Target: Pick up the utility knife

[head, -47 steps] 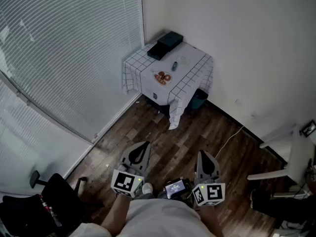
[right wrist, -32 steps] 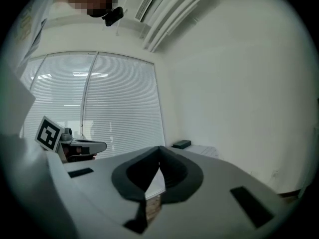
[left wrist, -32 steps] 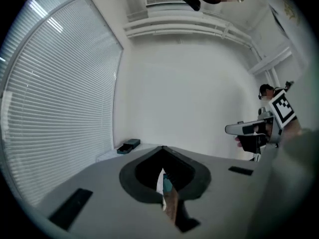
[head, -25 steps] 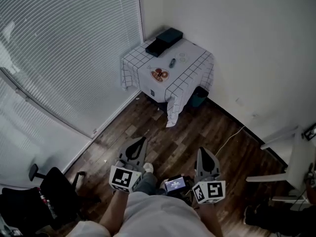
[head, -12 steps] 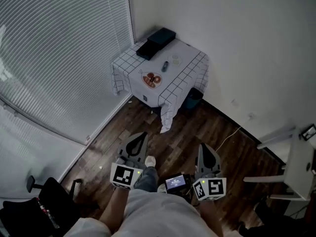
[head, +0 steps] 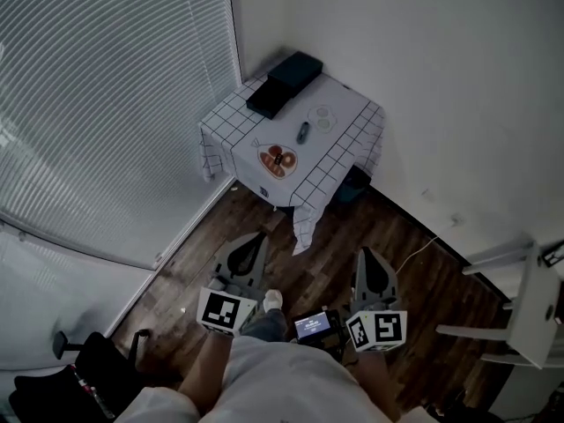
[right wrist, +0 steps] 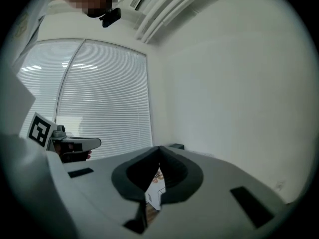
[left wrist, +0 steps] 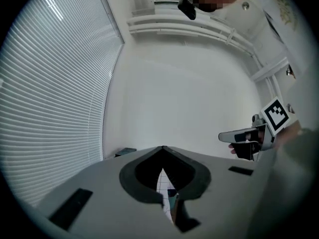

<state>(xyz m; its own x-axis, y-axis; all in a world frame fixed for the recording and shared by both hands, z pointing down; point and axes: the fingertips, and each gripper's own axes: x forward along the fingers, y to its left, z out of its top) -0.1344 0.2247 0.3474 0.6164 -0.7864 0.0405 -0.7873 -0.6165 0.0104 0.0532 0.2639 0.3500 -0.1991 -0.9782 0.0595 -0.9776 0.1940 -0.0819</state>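
The utility knife [head: 303, 132], small and dark, lies on a corner table with a checkered white cloth [head: 339, 144], next to an orange-patterned dish [head: 275, 159]. Both grippers are held level over the wooden floor, well short of the table. My left gripper [head: 256, 237] is shut and empty, its tips meeting in the left gripper view [left wrist: 163, 147]. My right gripper [head: 366, 254] is also shut with nothing in it [right wrist: 159, 147]. Through the gaps below the tips I glimpse the checkered cloth [left wrist: 162, 182] and the orange dish [right wrist: 158, 177].
Two black boxes [head: 284, 84] and white round pieces [head: 322, 117] share the tabletop. A teal bin [head: 355, 183] stands under the table. Window blinds [head: 106, 104] fill the left, a white wall the right. A white chair [head: 520, 302] stands at right, a black office chair [head: 84, 368] at lower left.
The person has walked toward the corner table, which now looks closer and larger. Both grippers came forward together and stayed shut.
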